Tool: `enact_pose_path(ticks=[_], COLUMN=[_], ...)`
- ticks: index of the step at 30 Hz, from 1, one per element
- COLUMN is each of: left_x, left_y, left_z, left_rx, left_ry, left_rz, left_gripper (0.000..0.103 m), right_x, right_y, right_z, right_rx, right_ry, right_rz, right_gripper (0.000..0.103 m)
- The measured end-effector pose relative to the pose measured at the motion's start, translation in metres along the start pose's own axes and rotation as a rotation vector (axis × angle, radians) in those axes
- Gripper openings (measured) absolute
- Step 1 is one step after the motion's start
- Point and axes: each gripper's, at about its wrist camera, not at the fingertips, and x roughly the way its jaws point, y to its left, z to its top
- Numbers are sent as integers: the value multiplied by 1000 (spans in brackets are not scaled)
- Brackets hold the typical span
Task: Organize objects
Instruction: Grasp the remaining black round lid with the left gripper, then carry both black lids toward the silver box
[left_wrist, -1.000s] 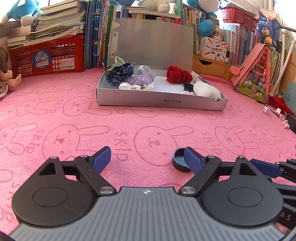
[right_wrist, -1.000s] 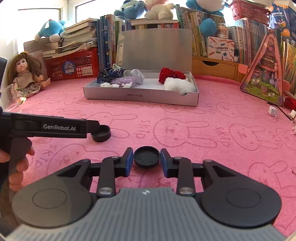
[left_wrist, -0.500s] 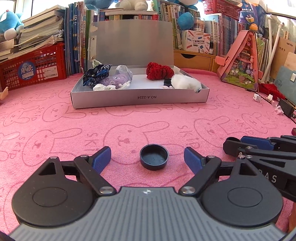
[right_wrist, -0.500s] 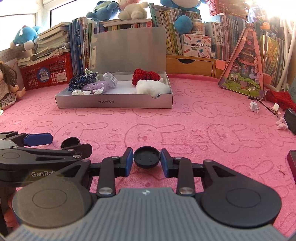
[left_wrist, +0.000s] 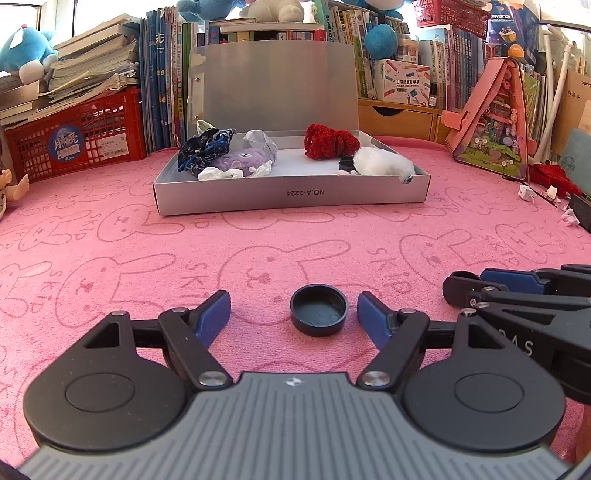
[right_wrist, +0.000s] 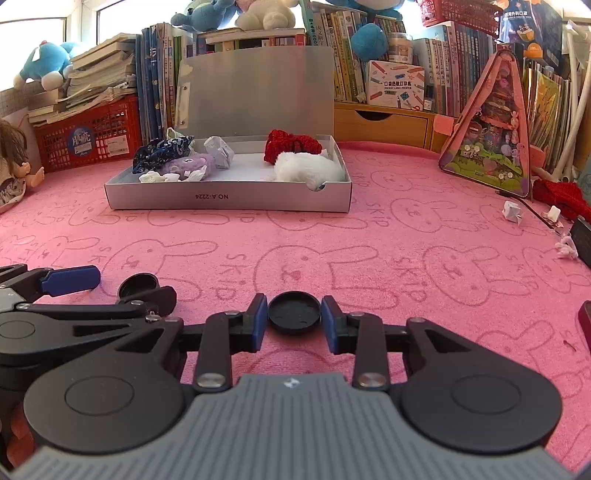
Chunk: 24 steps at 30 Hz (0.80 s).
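Two small black round pieces are in play: a cup (left_wrist: 319, 309), lying open side up on the mat between the wide-spread fingers of the left gripper (left_wrist: 294, 309), and a cap (right_wrist: 293, 312) pinched between the narrow-set blue pads of the right gripper (right_wrist: 293, 317). The cup sits closer to the left gripper's right finger than to its left one, so the person would do well to shift that gripper slightly right before closing — otherwise one pad would likely meet the rim first and push the cup sideways. A low, level squeeze across the wall should hold it; the piece looks light and rigid. The right gripper waits just to the right, its cap near the mat, and the two tools are close enough that they could bump. The pink mat (left_wrist: 258, 236) is soft, printed with rabbits. At the far side stands an open grey box (left_wrist: 291, 192) — already holding scrunchies and a white fluffy item — likely the destination. Behind it, books, a red crate (left_wrist: 77, 142) at far left, and plush toys crowd the wall.
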Motion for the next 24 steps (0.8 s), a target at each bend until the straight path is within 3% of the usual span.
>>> enact_pose_path(ticks=[8,24], left_x=[-4,-4], left_y=[8,10], left_z=[-2,-2], left_rx=[-60,-72], left_ry=[-24,-25], left_rz=[61,72], left_gripper=[45,42], right_x=[9,13], right_y=[20,20], right_z=[8,8], right_rx=[-26,-12], right_ry=[3,-3], right_rz=[63,92], right_gripper=[38,37])
